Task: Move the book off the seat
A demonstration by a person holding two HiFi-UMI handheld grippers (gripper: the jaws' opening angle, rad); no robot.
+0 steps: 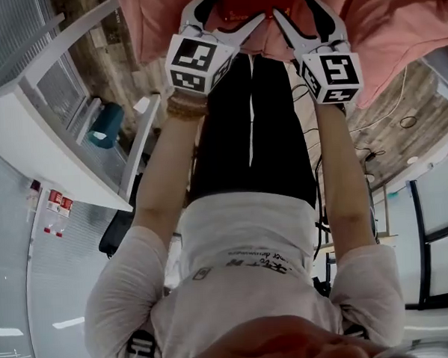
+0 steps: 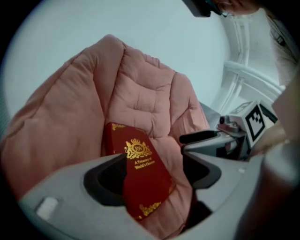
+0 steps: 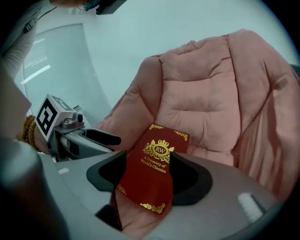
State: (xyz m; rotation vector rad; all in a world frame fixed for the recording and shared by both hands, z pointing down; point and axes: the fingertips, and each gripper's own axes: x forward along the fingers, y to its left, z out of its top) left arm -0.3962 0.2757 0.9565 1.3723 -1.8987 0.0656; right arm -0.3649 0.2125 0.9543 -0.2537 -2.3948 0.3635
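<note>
A: What did we hold?
B: Nothing. Our left gripper (image 2: pixel 152 180) and right gripper (image 3: pixel 147 180) both had jaws wide apart, the red book (image 3: pixel 157 164) showing in each gap.
A: Where was it?
B: We saw it lying on the pink seat (image 2: pixel 140 93).

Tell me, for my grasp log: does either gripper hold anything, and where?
Nothing held: left gripper and right gripper are open, neither clamping the red book.

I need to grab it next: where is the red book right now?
The red book lies front cover up on the pink padded seat, at the centre of both gripper views, its far edge toward the seat's back.
</note>
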